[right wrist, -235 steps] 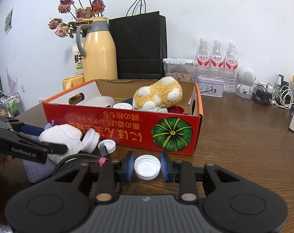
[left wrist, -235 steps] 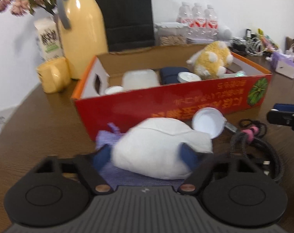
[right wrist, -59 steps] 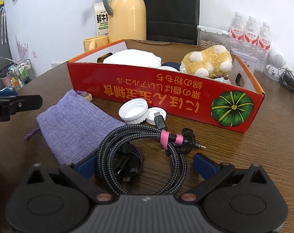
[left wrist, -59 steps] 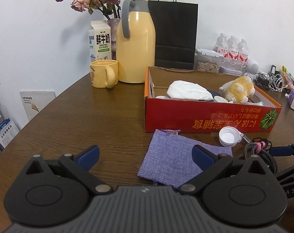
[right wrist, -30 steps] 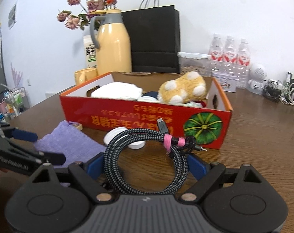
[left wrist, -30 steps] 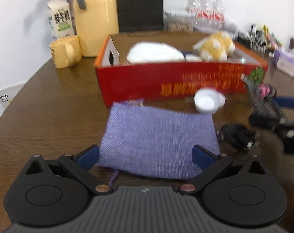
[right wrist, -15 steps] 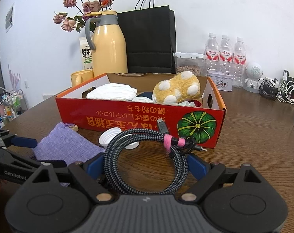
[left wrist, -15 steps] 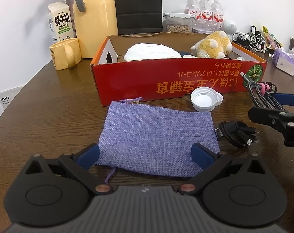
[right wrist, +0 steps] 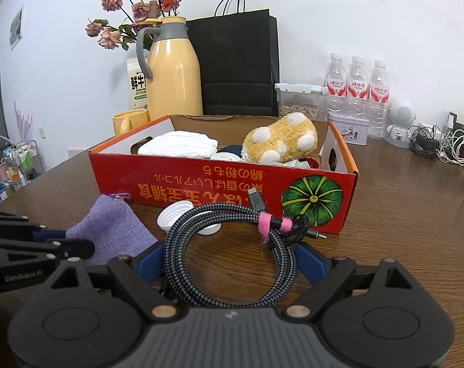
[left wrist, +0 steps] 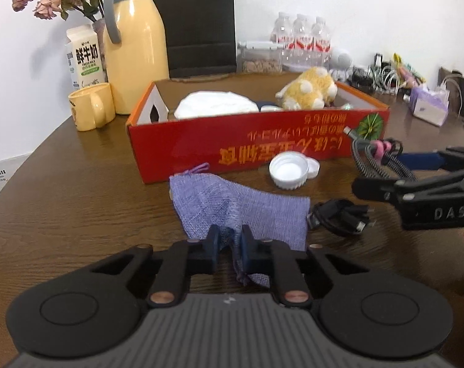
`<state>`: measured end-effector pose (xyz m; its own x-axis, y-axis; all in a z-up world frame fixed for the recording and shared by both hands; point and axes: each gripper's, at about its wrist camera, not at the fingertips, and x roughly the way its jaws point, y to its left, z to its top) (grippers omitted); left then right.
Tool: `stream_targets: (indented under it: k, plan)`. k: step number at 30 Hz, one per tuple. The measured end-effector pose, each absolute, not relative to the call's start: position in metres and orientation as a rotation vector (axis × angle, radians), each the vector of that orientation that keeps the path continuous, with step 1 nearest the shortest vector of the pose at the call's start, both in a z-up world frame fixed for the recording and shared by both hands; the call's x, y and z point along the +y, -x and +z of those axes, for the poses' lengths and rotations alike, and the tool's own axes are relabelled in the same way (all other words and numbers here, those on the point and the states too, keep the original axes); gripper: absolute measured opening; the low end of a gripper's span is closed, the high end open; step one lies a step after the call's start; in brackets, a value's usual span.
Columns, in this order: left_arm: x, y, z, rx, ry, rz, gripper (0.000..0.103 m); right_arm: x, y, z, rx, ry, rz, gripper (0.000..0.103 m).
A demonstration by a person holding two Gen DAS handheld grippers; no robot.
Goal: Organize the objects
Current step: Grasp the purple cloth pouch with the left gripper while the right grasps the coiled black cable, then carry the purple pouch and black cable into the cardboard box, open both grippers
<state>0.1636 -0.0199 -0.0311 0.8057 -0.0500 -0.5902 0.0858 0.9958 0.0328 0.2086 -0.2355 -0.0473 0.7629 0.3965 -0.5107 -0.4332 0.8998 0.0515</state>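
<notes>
A purple cloth pouch lies on the brown table in front of the red cardboard box. My left gripper is closing its jaws on the pouch's near edge, and the fabric is bunched between the pads. From the right wrist view the left gripper is at the pouch. My right gripper is shut on a coiled braided cable, held above the table by the box front. It appears at the right in the left wrist view.
Two white caps and a small black cable lie by the box. Inside are a white bundle and a yellow plush. Behind stand a yellow flask, mug, milk carton, black bag and water bottles.
The left jaws went from wide open around the flat pouch to nearly together on its near edge, and the fabric has puckered up. The right gripper with the cable coil stayed put.
</notes>
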Motion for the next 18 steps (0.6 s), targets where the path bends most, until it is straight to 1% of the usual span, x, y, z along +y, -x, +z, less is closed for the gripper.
stream_targets:
  k: [3, 12, 18]
  plan:
    - [-0.018, -0.158, -0.022, 0.587, -0.042, -0.088, 0.006, -0.235, -0.207, -0.046, 0.532, 0.072, 0.456, 0.089]
    - [-0.014, -0.142, 0.019, 0.41, -0.027, -0.132, 0.005, -0.232, -0.201, -0.036, 0.497, 0.09, 0.472, 0.089]
    - [-0.017, -0.148, 0.042, 0.328, -0.05, -0.147, 0.005, -0.225, -0.203, -0.024, 0.454, 0.113, 0.475, 0.089]
